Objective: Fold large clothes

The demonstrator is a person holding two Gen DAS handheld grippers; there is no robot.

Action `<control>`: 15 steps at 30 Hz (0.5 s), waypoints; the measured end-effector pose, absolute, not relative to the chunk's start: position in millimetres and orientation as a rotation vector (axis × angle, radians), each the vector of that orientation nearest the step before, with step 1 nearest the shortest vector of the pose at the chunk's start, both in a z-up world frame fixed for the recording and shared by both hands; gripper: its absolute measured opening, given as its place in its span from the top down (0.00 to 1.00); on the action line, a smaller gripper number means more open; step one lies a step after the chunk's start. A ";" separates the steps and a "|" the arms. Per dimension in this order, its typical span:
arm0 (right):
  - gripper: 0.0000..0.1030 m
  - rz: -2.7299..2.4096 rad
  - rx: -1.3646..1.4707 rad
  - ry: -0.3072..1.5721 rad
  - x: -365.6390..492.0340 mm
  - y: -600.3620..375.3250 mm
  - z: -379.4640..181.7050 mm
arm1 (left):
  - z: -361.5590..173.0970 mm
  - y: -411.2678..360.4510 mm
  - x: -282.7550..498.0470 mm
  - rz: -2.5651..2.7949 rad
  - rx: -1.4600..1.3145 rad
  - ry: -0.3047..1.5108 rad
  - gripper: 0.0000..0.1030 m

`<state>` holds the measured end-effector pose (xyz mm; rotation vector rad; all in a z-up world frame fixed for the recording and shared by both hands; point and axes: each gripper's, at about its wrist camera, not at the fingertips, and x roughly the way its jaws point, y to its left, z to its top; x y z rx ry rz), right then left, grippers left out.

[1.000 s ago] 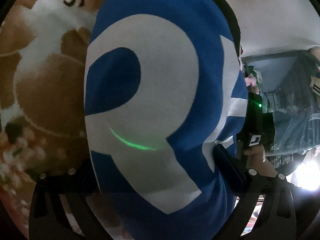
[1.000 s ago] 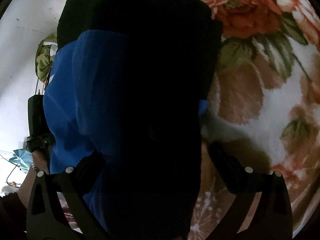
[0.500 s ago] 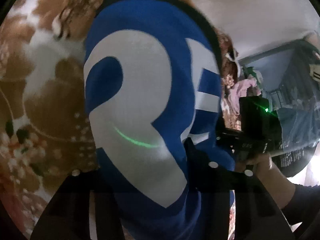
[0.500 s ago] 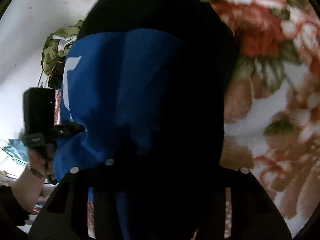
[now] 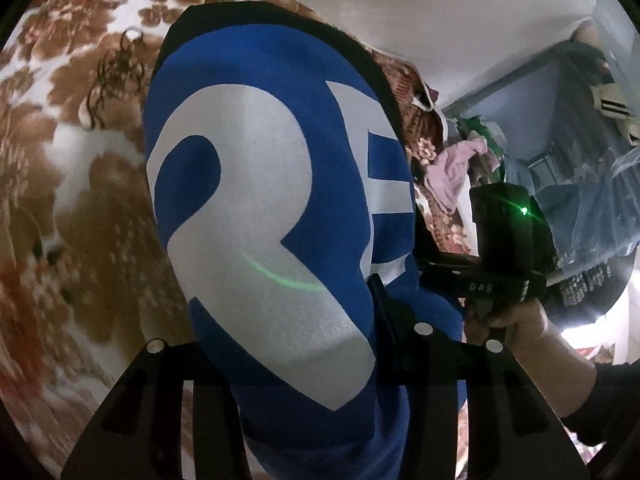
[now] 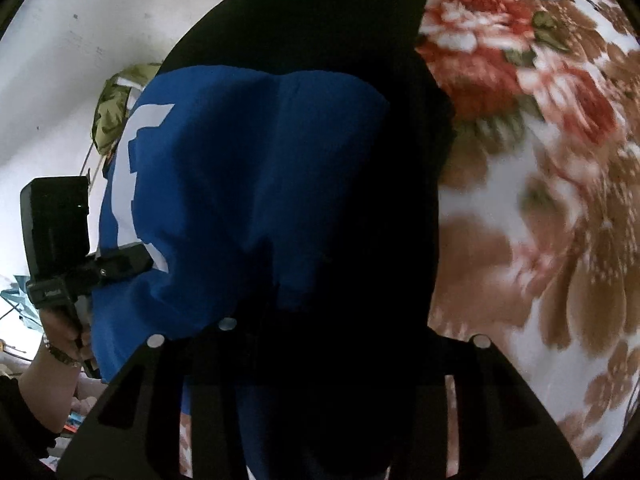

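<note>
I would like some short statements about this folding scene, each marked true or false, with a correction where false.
1. The garment is blue with large white letters. True.
2. The cloth hangs from the left claw only. False: the right claw is also shut on it.
3. The blanket has a flower pattern. True.
4. The garment is red. False: it is blue, with black parts.
5. In the left wrist view, a hand holds the other claw's handle. True.
</note>
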<state>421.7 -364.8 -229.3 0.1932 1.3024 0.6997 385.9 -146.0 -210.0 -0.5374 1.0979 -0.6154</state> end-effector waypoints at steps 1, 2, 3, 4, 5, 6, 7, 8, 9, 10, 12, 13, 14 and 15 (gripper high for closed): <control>0.62 0.705 0.187 1.306 422.3 -364.5 -226.6 | -208.3 -149.2 379.3 -0.620 -0.527 1.093 0.59; 0.62 0.707 0.184 1.309 415.7 -367.4 -226.2 | -208.2 -151.7 374.0 -0.627 -0.527 1.094 0.59; 0.62 0.706 0.187 1.314 410.3 -371.1 -227.0 | -206.7 -155.1 369.7 -0.631 -0.529 1.096 0.59; 0.62 0.703 0.187 1.316 402.5 -376.3 -224.4 | -206.6 -157.4 365.9 -0.639 -0.531 1.099 0.59; 0.62 0.696 0.189 1.318 396.4 -380.7 -222.2 | -206.5 -159.0 363.6 -0.643 -0.529 1.100 0.59; 0.62 0.689 0.190 1.316 389.8 -385.7 -218.7 | -203.8 -163.8 360.1 -0.652 -0.527 1.100 0.59; 0.62 0.680 0.198 1.310 383.1 -394.1 -214.7 | -198.8 -170.7 356.7 -0.665 -0.522 1.097 0.59; 0.62 0.673 0.210 1.305 377.4 -403.2 -211.0 | -196.8 -173.9 355.2 -0.672 -0.519 1.096 0.59; 0.63 0.661 0.226 1.297 370.7 -410.9 -205.1 | -192.1 -180.8 353.6 -0.688 -0.514 1.095 0.59; 0.63 0.642 0.246 1.287 363.1 -426.5 -199.0 | -185.8 -191.7 352.2 -0.710 -0.503 1.095 0.59; 0.63 0.600 0.277 1.267 347.6 -458.2 -185.6 | -176.3 -212.8 349.7 -0.744 -0.481 1.097 0.59; 0.63 0.584 0.289 1.258 342.3 -470.2 -179.9 | -170.2 -228.7 348.9 -0.764 -0.467 1.098 0.59; 0.63 0.566 0.303 1.248 336.3 -482.3 -173.5 | -162.1 -249.7 347.2 -0.792 -0.445 1.098 0.59; 0.63 0.543 0.320 1.234 325.9 -505.9 -166.3 | -156.8 -265.4 345.0 -0.815 -0.433 1.098 0.59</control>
